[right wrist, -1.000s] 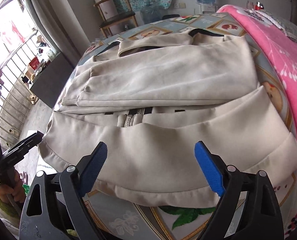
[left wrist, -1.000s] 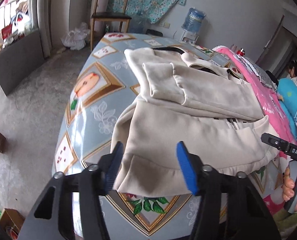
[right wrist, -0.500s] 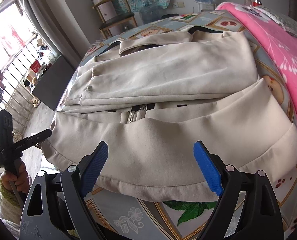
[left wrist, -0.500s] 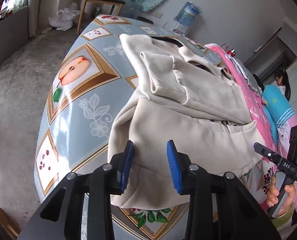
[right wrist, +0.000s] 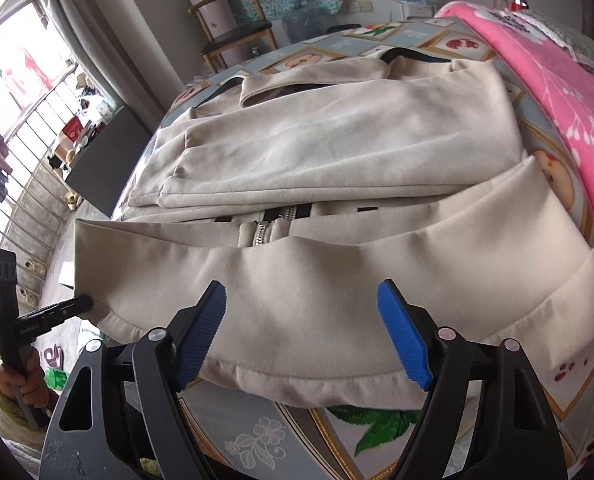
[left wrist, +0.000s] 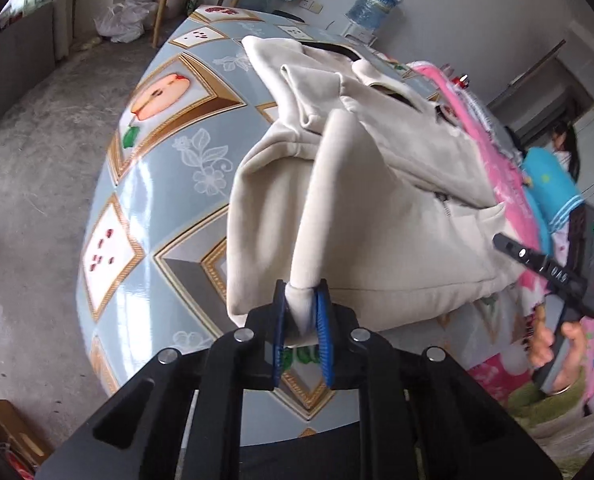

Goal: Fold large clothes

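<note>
The beige zip-up jacket [right wrist: 337, 152] lies folded on the fruit-patterned tablecloth [left wrist: 153, 184], its collar at the far end and its hem toward both grippers. The left gripper [left wrist: 301, 320] is closing, pinching the hem's left corner; the right gripper [right wrist: 301, 332], jaws apart and narrowing, straddles the hem without touching it.

A patterned table [right wrist: 257, 444] carries a beige jacket [right wrist: 337, 148] and pink blanket [right wrist: 557, 92].

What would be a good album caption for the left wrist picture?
Left hand-held gripper closing on a pinched fold at the hem of a beige zip-up jacket lying on a fruit-patterned tablecloth.
</note>
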